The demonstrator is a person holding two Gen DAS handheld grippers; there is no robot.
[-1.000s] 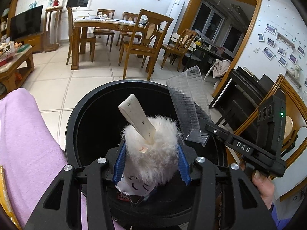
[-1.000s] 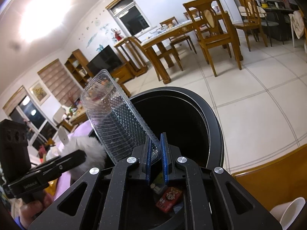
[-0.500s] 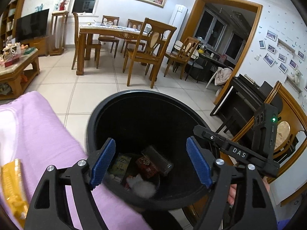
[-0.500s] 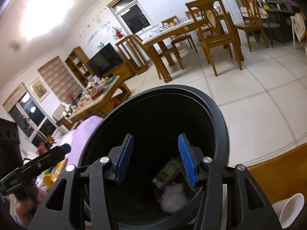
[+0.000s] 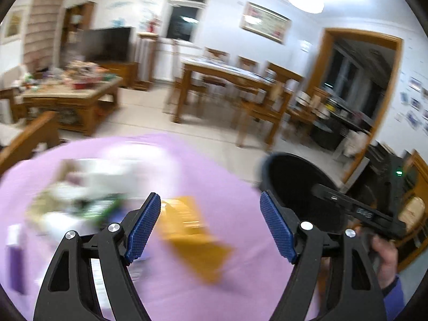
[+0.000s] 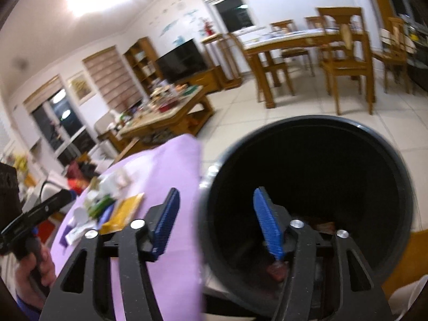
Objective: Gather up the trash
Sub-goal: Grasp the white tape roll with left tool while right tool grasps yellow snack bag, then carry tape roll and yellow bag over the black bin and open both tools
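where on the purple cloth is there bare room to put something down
The purple cloth is bare along its edge beside the black bin and on the near strip in front of the yellow packet. The far-left part is crowded with wrappers and paper scraps.

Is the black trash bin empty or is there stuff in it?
Not empty. In the right wrist view, some trash pieces show at the bottom of the black bin, though too dark to name.

Home living and dining room, wooden dining table (image 6: 289, 40) with matching chairs (image 6: 345, 64), flat television (image 6: 182, 60) on a low cabinet, cluttered coffee table (image 5: 69, 95), framed picture (image 5: 264, 22), tiled floor (image 6: 401, 131)
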